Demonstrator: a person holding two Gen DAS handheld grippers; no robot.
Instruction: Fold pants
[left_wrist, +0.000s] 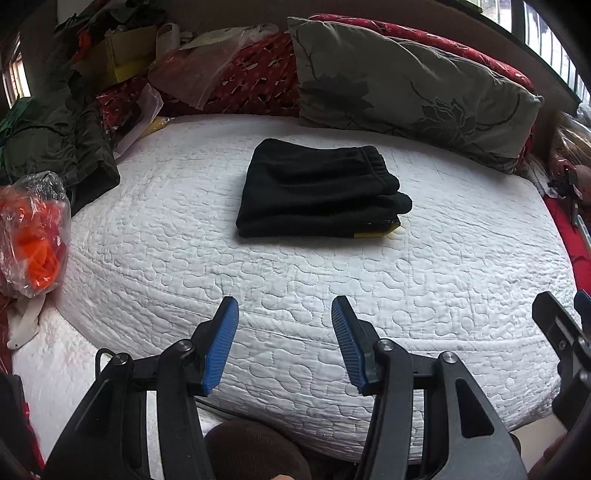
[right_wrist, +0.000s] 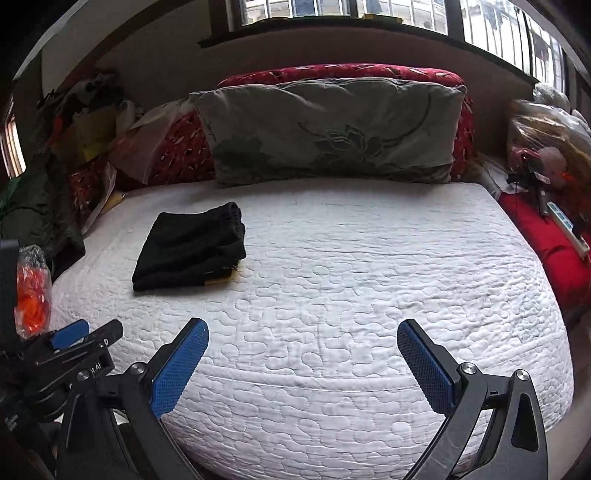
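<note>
The black pants (left_wrist: 317, 188) lay folded into a compact rectangular stack on the white quilted bed (left_wrist: 461, 258), at the centre of the left wrist view and in the middle left of the right wrist view (right_wrist: 190, 245). The stack's long axis ran roughly across the frame, parallel to the near edge of the bed, tilting slightly up to the right in the right wrist view. Its gathered elastic waistband faced the right end of the stack, toward the grey floral pillow (left_wrist: 410, 88) at the head of the bed; a yellow patch showed at the lower right corner. The left gripper (left_wrist: 284, 343) hovered above the near edge of the bed, its blue-padded jaws apart with nothing between them. The right gripper (right_wrist: 303, 365) likewise held its jaws wide apart and empty, well apart from the pants. A clear bag of orange items (left_wrist: 35, 232) sat at the left edge of the frame.
</note>
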